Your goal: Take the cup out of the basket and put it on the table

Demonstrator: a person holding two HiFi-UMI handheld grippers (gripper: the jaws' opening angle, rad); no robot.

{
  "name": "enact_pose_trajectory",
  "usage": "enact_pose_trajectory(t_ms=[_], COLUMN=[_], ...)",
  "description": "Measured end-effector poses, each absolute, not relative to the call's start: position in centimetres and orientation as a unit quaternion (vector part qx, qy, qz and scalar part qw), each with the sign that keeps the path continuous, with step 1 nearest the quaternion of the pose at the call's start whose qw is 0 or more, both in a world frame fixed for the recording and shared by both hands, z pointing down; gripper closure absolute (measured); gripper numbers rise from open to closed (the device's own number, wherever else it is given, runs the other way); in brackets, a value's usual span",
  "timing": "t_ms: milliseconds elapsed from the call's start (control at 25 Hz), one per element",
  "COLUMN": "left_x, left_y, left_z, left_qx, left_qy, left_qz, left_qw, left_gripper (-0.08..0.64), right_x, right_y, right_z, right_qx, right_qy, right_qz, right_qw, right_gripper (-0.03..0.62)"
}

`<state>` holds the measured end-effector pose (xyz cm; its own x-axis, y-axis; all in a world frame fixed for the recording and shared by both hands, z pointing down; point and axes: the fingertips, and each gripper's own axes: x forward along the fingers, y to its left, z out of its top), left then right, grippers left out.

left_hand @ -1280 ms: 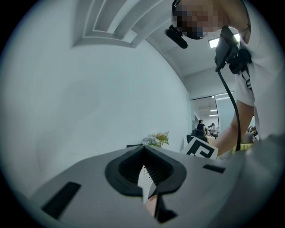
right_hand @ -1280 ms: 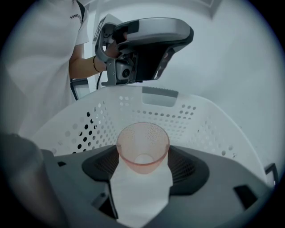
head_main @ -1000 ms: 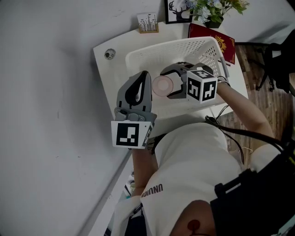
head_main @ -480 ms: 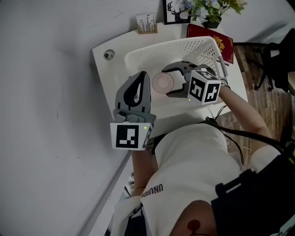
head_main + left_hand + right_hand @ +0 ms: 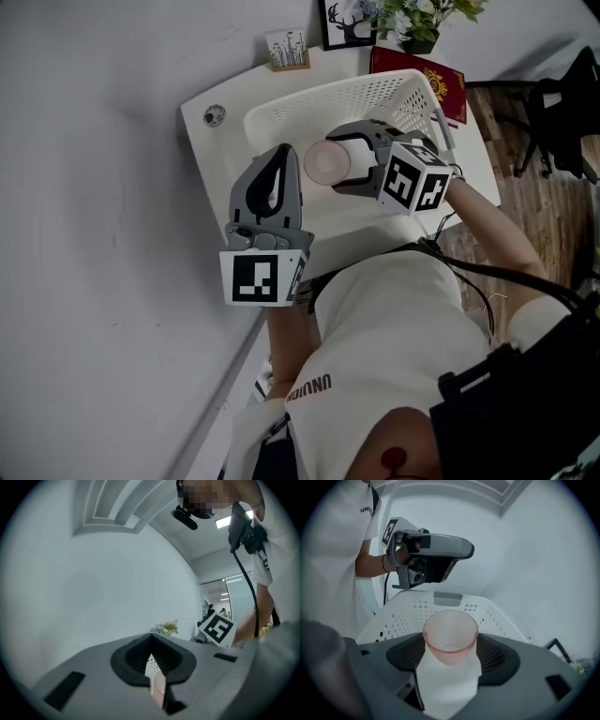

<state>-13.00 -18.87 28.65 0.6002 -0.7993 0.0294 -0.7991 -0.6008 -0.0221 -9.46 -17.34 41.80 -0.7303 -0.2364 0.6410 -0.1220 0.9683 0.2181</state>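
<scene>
Well, the right gripper point(image 5: 349, 161) has its jaws clamped on either side of the pink cup point(image 5: 326, 161), which is held up over the white basket point(image 5: 309, 94) near its left end and is not on the table point(image 5: 208, 141). The left gripper point(image 5: 284, 155) hangs just beside the cup, jaws all but together with only a thin slit between them, holding nothing.

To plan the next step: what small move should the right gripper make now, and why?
Probably carry the pink translucent plastic cup sideways over the white perforated basket's rim toward the bare white table, since the right gripper holds it above the basket.
</scene>
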Motion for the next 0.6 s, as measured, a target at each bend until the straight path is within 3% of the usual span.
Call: enact_pose_trajectory(t_ms=[600], left_x=[-12.7], left_y=[-18.4], left_z=[28.0], left_qx=[-0.888], left_qy=[0.459], left_qz=[-0.014], left_qw=[0.011], left_gripper=[0.548], right_x=[-8.3], right_y=[-18.2], right_z=[39.6], right_qx=[0.174], right_qy=[-0.929], right_qz=[-0.080], right_qw=[0.317], right_gripper=[0.233])
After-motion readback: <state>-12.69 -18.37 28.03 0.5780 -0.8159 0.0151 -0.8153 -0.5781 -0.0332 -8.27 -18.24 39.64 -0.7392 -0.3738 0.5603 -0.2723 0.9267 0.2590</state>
